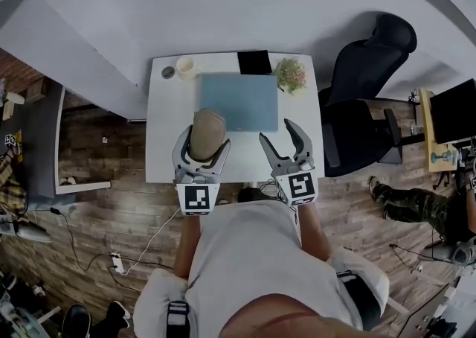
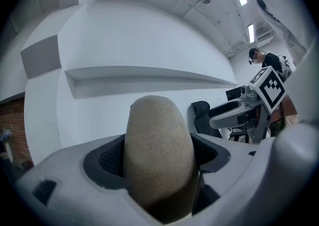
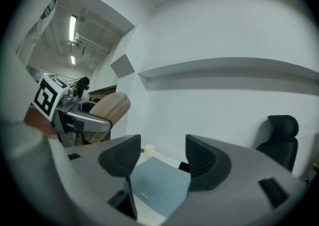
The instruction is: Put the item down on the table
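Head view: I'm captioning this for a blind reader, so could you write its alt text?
Seen from above, a person's left hand-held gripper holds a tan rounded item over a white table, while the right hand-held gripper is open and empty beside it. A blue mat, a cup and a small plant sit farther back.

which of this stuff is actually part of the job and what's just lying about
In the job: tan oval item, clamped in the left hand-held gripper; white table.
Lying about: blue mat, cup, small plant, black slab, office chair; right hand-held gripper, open and empty.
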A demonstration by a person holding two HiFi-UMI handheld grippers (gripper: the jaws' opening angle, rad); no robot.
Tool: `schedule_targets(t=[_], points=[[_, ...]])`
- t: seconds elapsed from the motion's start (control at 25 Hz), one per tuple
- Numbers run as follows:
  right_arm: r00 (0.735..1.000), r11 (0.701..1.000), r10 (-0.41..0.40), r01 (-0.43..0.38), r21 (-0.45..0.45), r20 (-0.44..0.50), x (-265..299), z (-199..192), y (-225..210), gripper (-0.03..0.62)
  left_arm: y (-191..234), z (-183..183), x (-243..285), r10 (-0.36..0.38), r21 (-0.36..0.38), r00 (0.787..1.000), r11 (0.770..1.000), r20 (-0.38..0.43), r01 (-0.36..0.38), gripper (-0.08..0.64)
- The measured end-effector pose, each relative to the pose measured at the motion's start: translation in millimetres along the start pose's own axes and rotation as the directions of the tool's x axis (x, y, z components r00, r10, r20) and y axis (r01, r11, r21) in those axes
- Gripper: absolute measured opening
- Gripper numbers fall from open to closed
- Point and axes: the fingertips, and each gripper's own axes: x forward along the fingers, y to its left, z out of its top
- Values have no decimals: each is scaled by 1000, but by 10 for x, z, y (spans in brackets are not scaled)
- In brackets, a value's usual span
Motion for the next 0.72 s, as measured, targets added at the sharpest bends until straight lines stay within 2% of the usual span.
schedule_targets(t=[0.2, 0.44, 0.6, 0.72], points=[[999, 999, 34, -34, 9, 9, 130, 4, -169, 281, -25, 31, 168, 40, -54, 998, 998, -46, -42, 391], [998, 997, 68, -68, 34, -6, 208, -69, -347, 273, -116, 11, 395, 37, 14, 998, 999, -48, -36, 391], [997, 996, 74, -72, 54, -29, 234, -169, -366, 270, -167, -86, 429, 23, -9, 997, 1000, -79, -24, 391], [997, 996, 60, -57, 63, -42, 270, -264, -385, 270, -176, -201, 485, -7, 3, 996, 1000, -93, 7, 391]])
